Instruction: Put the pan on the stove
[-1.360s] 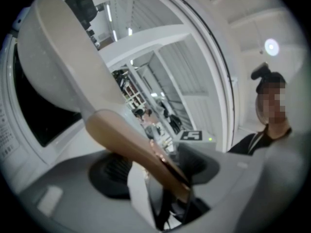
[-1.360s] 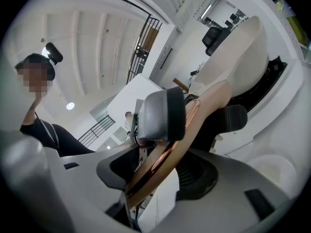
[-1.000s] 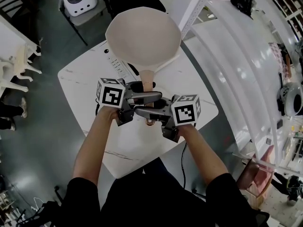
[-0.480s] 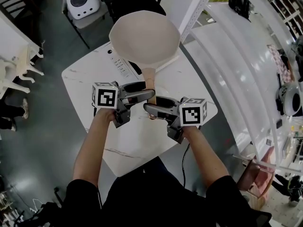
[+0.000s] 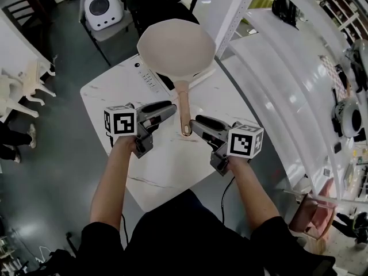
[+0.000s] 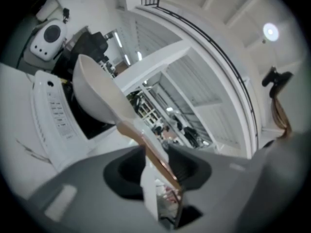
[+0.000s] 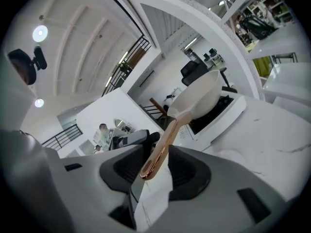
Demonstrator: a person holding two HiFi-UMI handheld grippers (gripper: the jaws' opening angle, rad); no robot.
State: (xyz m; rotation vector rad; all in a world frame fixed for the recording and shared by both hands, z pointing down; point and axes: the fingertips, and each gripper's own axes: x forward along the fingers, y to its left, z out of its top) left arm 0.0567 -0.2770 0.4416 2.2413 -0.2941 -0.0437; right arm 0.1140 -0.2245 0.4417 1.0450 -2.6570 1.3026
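Evidently the pan [image 5: 175,48] sits on the stove [image 5: 148,78], its handle [image 5: 184,105] reaching off the stove's near edge. The left gripper [image 5: 171,107] and right gripper [image 5: 198,121] flank the handle with jaws apart and empty, having just narrowed. Placement appears done; only withdrawal is left.

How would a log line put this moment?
pan on stove | left gripper: off handle, empty, jaws just closing | right gripper: off handle, empty, jaws just closing
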